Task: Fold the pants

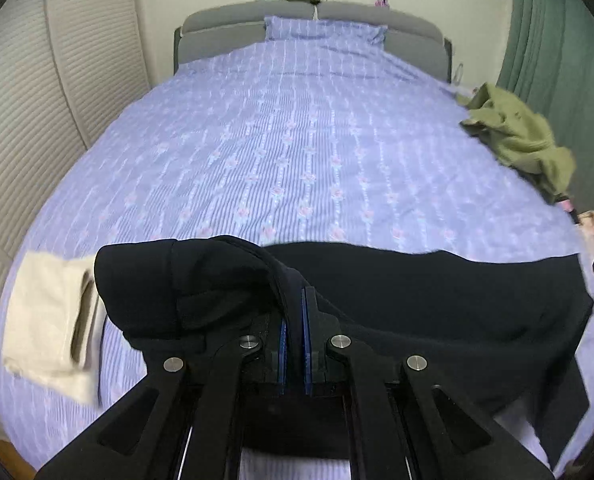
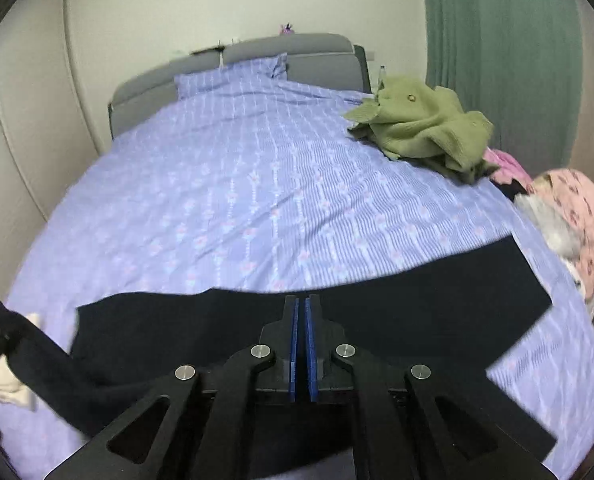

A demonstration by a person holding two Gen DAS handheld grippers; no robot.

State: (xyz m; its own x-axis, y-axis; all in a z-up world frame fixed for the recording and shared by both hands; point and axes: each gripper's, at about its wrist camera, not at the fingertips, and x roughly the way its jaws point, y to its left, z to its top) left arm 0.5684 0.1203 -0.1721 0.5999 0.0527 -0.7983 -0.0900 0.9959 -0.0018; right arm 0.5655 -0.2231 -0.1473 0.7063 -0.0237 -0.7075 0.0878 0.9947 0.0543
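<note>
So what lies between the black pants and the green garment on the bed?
Only bare purple bedspread separates the black pants from the green garment, clearest in the right wrist view.

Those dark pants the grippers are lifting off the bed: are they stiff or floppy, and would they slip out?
Probably floppy: the dark pants drape over the left gripper and sag between it and the right gripper. Likely light, since the lifted edge hangs from two small pinches. Slipping seems unlikely; the fabric looks matte.
</note>
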